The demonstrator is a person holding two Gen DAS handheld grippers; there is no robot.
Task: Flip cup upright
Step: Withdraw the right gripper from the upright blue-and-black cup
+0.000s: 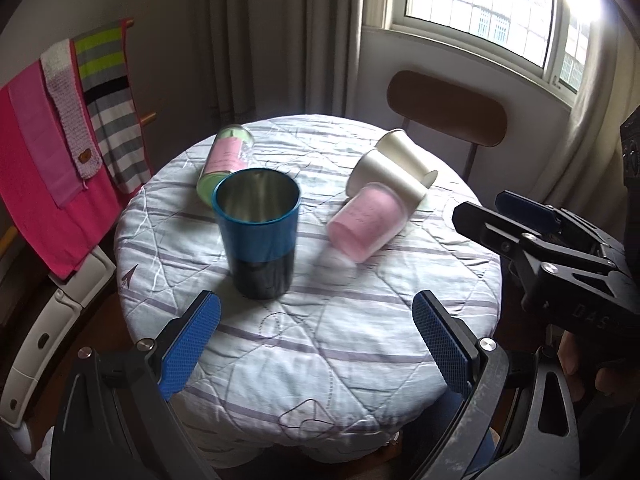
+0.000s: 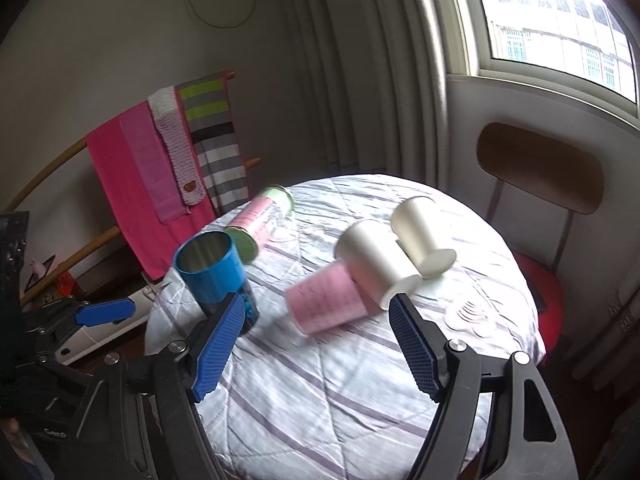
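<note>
A blue and black metal cup (image 1: 258, 232) stands upright on the round table (image 1: 320, 360), mouth up; it also shows in the right wrist view (image 2: 214, 270). A pink cup (image 1: 366, 222) (image 2: 328, 300) lies on its side in the middle. Two white cups (image 1: 394, 172) (image 2: 384, 256) lie on their sides behind it. A green can with a pink label (image 1: 226, 160) (image 2: 260, 222) lies at the back left. My left gripper (image 1: 316, 336) is open and empty, just in front of the blue cup. My right gripper (image 2: 316, 336) is open and empty, in front of the pink cup.
A striped quilted cloth covers the table. A wooden chair (image 1: 446, 108) stands behind it under the window. A rack with pink and striped towels (image 1: 60, 136) stands to the left. A white appliance (image 1: 52, 320) sits low at the left.
</note>
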